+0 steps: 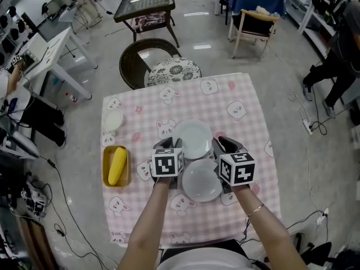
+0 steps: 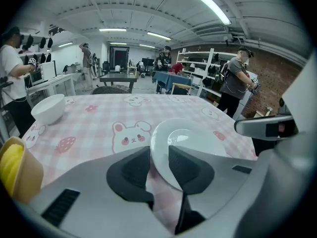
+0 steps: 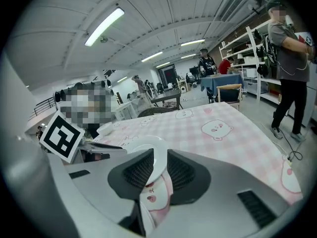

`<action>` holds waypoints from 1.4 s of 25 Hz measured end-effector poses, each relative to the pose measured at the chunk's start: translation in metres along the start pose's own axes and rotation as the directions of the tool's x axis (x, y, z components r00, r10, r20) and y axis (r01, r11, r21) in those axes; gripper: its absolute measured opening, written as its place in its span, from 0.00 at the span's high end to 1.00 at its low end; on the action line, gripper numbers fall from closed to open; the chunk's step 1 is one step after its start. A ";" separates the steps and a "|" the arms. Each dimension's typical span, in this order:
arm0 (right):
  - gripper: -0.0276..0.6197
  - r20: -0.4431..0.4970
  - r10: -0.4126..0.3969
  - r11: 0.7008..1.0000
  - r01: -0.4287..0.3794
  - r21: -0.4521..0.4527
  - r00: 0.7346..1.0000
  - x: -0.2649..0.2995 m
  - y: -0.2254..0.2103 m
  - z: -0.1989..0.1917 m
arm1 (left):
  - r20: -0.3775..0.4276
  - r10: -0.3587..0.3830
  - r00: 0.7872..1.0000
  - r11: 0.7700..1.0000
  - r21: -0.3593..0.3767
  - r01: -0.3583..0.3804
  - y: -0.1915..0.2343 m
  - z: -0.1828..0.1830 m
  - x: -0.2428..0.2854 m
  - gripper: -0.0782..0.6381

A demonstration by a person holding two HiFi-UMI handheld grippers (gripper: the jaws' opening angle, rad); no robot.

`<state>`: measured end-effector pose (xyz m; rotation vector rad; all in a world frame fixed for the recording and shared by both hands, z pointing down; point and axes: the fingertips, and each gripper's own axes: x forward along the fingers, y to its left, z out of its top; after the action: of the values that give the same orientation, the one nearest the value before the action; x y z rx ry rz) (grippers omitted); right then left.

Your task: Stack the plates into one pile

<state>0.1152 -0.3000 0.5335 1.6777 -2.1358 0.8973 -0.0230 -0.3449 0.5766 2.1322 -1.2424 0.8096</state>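
Observation:
Two white plates lie on the pink bear-print tablecloth (image 1: 247, 94). The far plate (image 1: 193, 138) sits between my two grippers; the near plate (image 1: 201, 181) lies just behind it, between my wrists. My left gripper (image 1: 167, 145) is at the far plate's left edge. In the left gripper view the plate (image 2: 198, 140) has its rim between the jaws of the left gripper (image 2: 159, 155), which stand wide and do not clearly press on it. My right gripper (image 1: 226, 145) (image 3: 159, 157) is shut on the opposite rim of the plate (image 3: 143, 144), just above the cloth.
A white bowl (image 1: 112, 120) (image 2: 48, 108) stands at the table's left. A yellow tray holding a corn cob (image 1: 116, 166) sits near the left edge. A wicker chair with a patterned cushion (image 1: 171, 69) stands behind the table. People stand around the room.

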 end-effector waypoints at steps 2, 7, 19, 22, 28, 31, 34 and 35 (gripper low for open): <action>0.80 -0.015 0.000 1.000 0.000 -0.008 1.000 0.005 0.001 -0.001 | 0.001 0.001 1.000 1.000 0.002 -0.001 0.000 0.000 -0.001 0.70; 0.79 -0.051 -0.018 0.999 0.016 -0.029 0.999 0.021 -0.002 -0.005 | 0.005 0.003 1.000 1.000 0.006 -0.003 0.002 0.000 -0.002 0.70; 0.77 -0.167 -0.038 0.999 0.033 -0.033 0.985 0.052 -0.007 -0.019 | 0.005 0.001 1.000 1.000 0.006 -0.001 0.002 0.001 -0.001 0.70; 0.78 -0.178 -0.034 0.999 0.030 -0.026 0.983 0.055 -0.007 -0.020 | 0.005 -0.001 1.000 1.000 0.004 0.001 0.001 0.001 0.001 0.70; 0.81 -0.193 -0.013 1.000 0.014 0.002 0.981 0.058 -0.005 -0.020 | 0.006 -0.004 1.000 1.000 0.007 0.003 0.003 0.001 0.001 0.70; 0.82 -0.187 -0.007 1.000 0.011 0.022 0.982 0.056 -0.005 -0.020 | 0.009 -0.009 1.000 1.000 -0.002 0.009 0.003 0.002 0.000 0.71; 0.84 -0.157 0.016 0.999 -0.009 0.047 0.987 0.049 -0.006 -0.016 | 0.030 -0.005 1.000 1.000 -0.010 0.005 0.002 0.006 -0.003 0.72; 0.85 -0.144 0.018 0.999 -0.011 0.050 0.989 0.047 -0.006 -0.014 | 0.034 -0.006 0.999 1.000 -0.010 0.006 0.001 0.007 -0.004 0.73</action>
<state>0.1058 -0.3282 0.5728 1.5703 -2.0485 1.0500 -0.0244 -0.3479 0.5688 2.1488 -1.2547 0.7653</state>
